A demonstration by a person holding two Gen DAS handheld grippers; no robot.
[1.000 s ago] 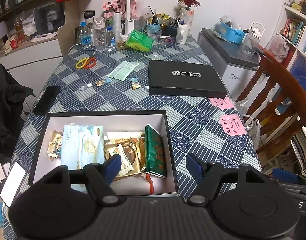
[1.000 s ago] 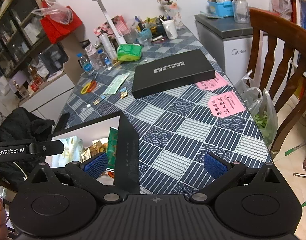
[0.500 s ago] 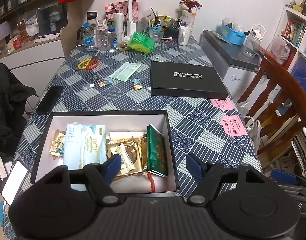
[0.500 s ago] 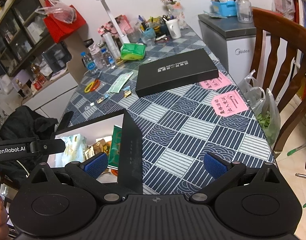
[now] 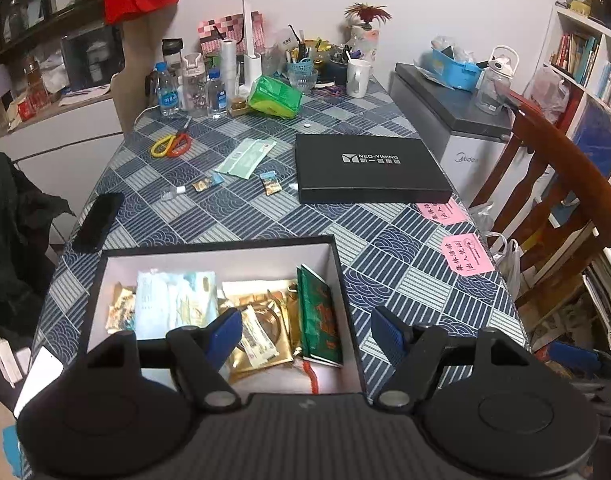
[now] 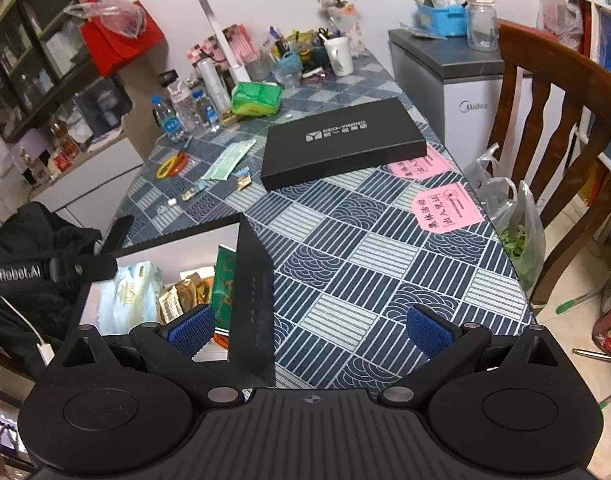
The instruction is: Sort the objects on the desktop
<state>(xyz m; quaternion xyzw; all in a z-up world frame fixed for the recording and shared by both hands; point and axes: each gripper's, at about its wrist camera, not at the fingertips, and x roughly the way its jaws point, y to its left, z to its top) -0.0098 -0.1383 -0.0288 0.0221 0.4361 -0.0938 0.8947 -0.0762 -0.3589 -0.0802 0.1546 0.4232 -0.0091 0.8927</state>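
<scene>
One open box (image 5: 347, 280): snack packets (image 5: 261, 332), green packet (image 5: 319, 316) inside
Lid (image 5: 369, 168): on tablecloth (image 5: 405, 280), apart
Left gripper (image 5: 307, 330): released, empty
Right gripper (image 6: 311, 330): released, empty

Two pink notes (image 5: 467, 254) lie on the counter (image 5: 241, 216), with one black lid (image 5: 369, 168) and one open box (image 5: 337, 280). One pair of scissors (image 5: 171, 146), three water bottles (image 5: 170, 94).

Our left gripper (image 5: 307, 330): jaws wide apart, nothing between them, tilted downward.
Our right gripper (image 6: 311, 330): jaws wide apart, gripping nothing, tilted downward.
</scene>
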